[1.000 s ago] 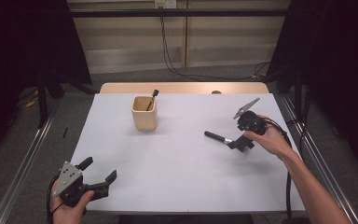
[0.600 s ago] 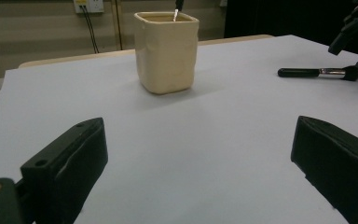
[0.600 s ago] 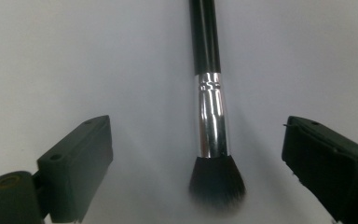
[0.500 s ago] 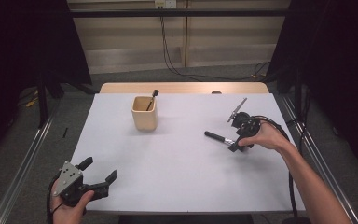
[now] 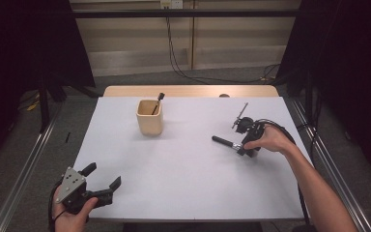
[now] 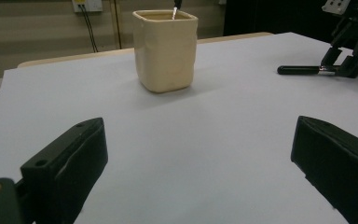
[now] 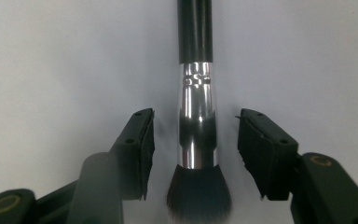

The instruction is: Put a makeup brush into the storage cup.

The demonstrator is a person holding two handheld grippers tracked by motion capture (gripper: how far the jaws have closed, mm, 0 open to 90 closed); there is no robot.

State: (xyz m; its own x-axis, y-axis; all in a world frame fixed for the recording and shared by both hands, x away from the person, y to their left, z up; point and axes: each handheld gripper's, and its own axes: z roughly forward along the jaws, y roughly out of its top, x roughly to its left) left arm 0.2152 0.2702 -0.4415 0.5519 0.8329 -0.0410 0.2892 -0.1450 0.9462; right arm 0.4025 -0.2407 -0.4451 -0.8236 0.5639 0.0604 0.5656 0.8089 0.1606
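Brush (image 7: pixel 196 121) lies flat on the white bench (image 5: pixel 183 169), right of middle, handle pointing toward the cup (image 5: pixel 149 117). We see our right gripper (image 5: pixel 244 146) lowered over its silver ferrule, jaws on either side with a gap left on each; they have just been closing, brush between them, not yet pressing. Our left gripper (image 5: pixel 101 180) rests at the near left corner, jaws wide apart on nothing. A second brush stands in the cup.

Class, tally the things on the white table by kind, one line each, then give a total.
Makeup brush lying on the table: 1
Beige cup: 1
Black-handled tool standing in the cup: 1
Total: 3
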